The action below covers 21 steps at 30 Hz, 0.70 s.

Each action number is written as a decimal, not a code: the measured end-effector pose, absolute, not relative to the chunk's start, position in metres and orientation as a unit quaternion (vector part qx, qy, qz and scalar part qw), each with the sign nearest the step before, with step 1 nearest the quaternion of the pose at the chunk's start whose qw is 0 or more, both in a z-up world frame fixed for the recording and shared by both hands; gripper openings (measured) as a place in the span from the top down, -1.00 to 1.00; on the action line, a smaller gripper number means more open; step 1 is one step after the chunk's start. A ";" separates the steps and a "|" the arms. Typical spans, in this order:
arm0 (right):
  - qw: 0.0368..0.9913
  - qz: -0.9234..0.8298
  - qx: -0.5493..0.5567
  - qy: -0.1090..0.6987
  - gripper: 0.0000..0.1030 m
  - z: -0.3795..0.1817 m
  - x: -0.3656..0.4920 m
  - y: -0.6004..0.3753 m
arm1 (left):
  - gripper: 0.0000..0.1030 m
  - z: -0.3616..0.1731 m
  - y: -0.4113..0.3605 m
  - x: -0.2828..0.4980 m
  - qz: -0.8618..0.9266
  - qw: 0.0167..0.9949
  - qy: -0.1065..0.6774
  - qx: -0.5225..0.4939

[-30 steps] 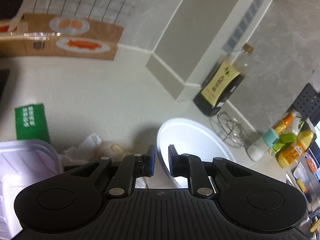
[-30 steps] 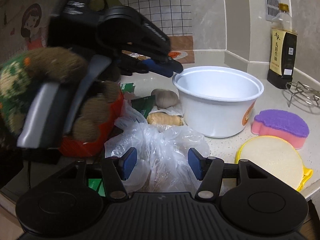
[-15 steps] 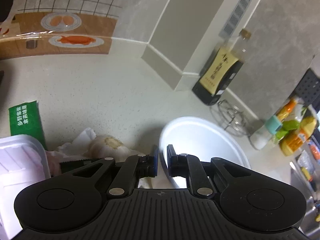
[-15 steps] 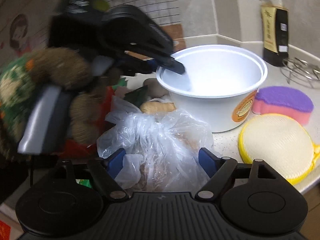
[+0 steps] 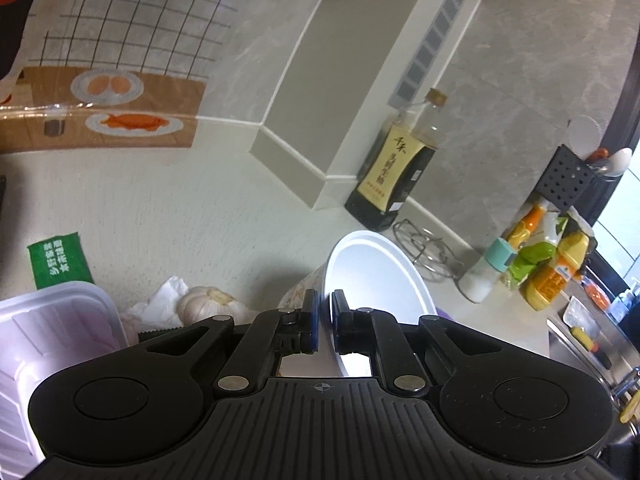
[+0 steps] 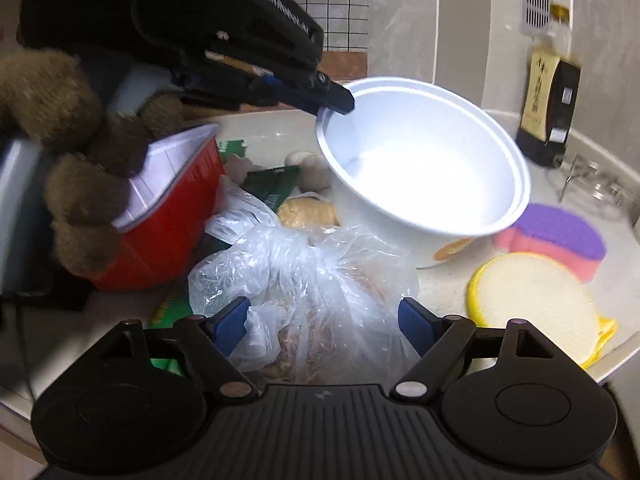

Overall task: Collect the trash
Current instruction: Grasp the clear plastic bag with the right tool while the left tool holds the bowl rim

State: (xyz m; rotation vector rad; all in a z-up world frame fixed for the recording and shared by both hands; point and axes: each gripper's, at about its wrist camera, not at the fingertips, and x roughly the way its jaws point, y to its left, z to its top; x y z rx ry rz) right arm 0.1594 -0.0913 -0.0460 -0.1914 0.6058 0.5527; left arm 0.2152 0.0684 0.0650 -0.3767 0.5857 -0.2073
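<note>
here left tool (image 6: pixel 336 98) pinches tilted white bowl (image 6: pixel 424 160) rim; right tool (image 6: pixel 324 322) spread over bag (image 6: pixel 304 276)

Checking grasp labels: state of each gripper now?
Left gripper: shut on the white bowl rim.
Right gripper: open, plastic bag between fingers, not gripped.

A home kitchen: a soy sauce bottle (image 5: pixel 396 168) and sponges (image 6: pixel 560 236) on a countertop (image 5: pixel 160 216).

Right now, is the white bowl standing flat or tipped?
Tipped. The left gripper holds the white bowl by its rim, and its opening leans toward the right wrist camera; nothing visible inside.
</note>
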 end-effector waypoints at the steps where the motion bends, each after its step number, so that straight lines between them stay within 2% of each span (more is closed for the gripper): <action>1: 0.912 0.267 -0.087 0.299 -0.58 -0.047 0.162 -0.091 | 0.80 0.065 0.069 0.212 -0.101 0.935 0.285 -0.184; 2: 0.912 0.265 -0.078 0.304 -0.58 -0.047 0.164 -0.092 | 0.80 0.065 0.070 0.210 -0.100 0.936 0.283 -0.185; 3: 0.912 0.262 -0.068 0.309 -0.50 -0.047 0.165 -0.092 | 0.80 0.065 0.071 0.208 -0.101 0.936 0.282 -0.185; 5: 0.913 0.259 -0.063 0.310 -0.14 -0.046 0.170 -0.094 | 0.80 0.065 0.072 0.205 -0.104 0.937 0.280 -0.184; 7: 0.910 0.267 -0.071 0.310 0.37 -0.041 0.170 -0.095 | 0.81 0.065 0.076 0.201 -0.110 0.935 0.279 -0.188; 9: 0.913 0.261 -0.070 0.306 0.57 -0.035 0.169 -0.099 | 0.81 0.066 0.080 0.198 -0.115 0.934 0.277 -0.192; 12: 0.921 0.247 -0.060 0.296 0.69 -0.022 0.169 -0.112 | 0.81 0.071 0.080 0.194 -0.121 0.938 0.271 -0.182; 17: 0.935 0.191 -0.059 0.294 0.70 -0.012 0.171 -0.147 | 0.81 0.070 0.080 0.191 -0.116 0.942 0.275 -0.152; 21: 0.930 0.167 -0.072 0.320 0.67 -0.012 0.173 -0.170 | 0.81 0.070 0.088 0.200 -0.119 0.932 0.293 -0.178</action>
